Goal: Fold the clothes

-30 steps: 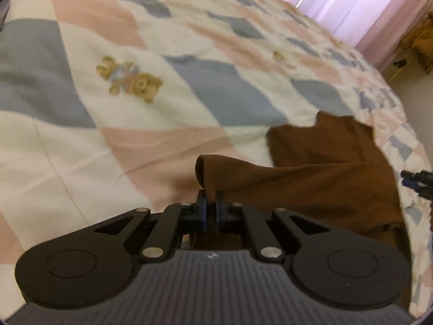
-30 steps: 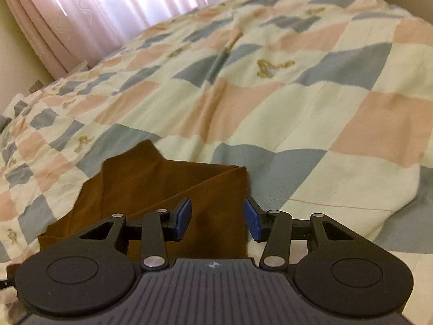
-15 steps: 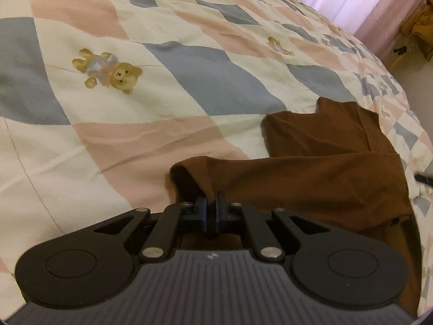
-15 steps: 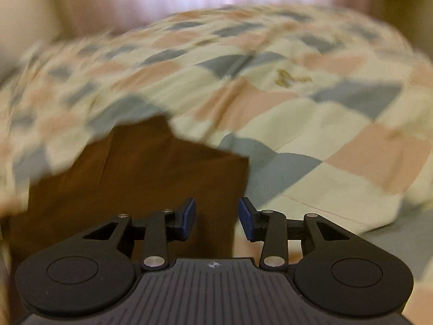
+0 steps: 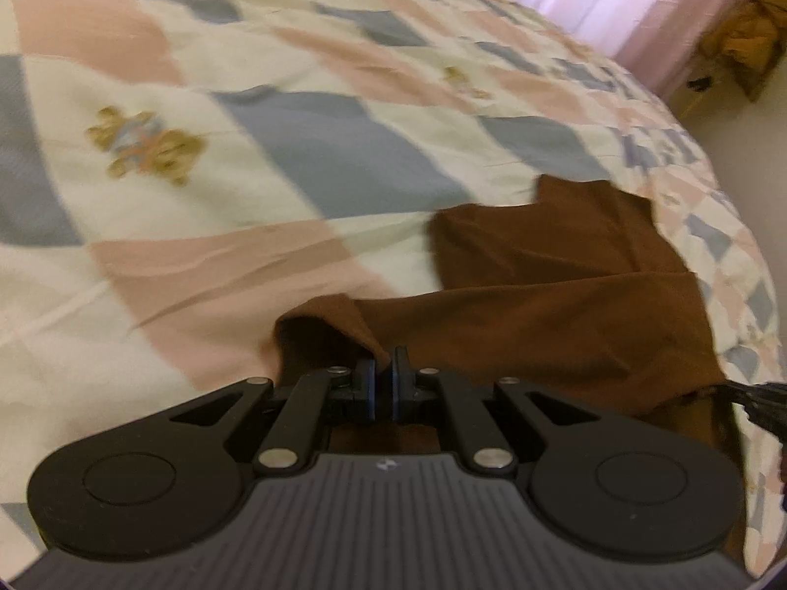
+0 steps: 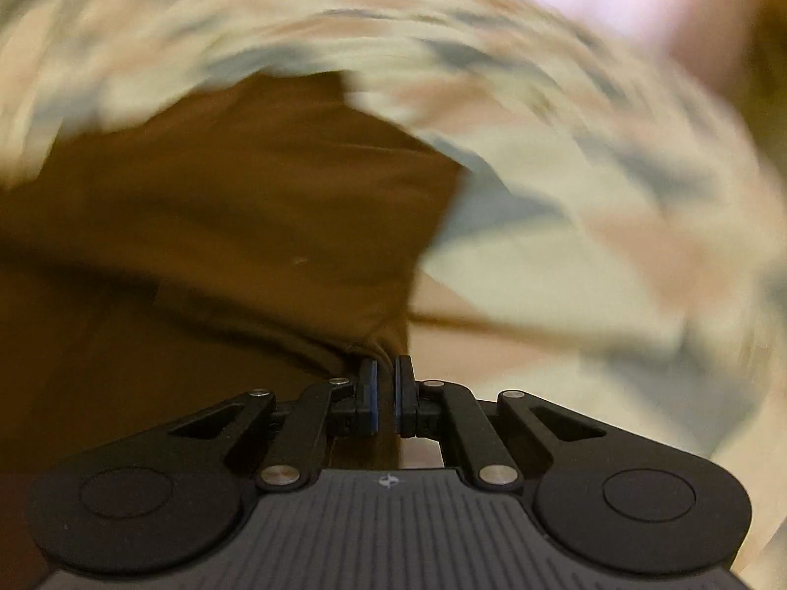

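Brown garment (image 5: 565,305) lies on the patchwork quilt (image 5: 305,147), near its edge. Left tool (image 5: 385,378) pinches a raised fold at one near corner; right tool (image 6: 385,383) pinches another edge. Fabric is soft, light and limp — grip at corners or hems. Left view shows a bear motif (image 5: 145,142) on the quilt beyond the garment; right view is blurred.

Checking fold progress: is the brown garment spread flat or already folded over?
Partly folded: the brown garment shows one layer doubled over another on the quilt, its near edge pinched in both shut jaws.
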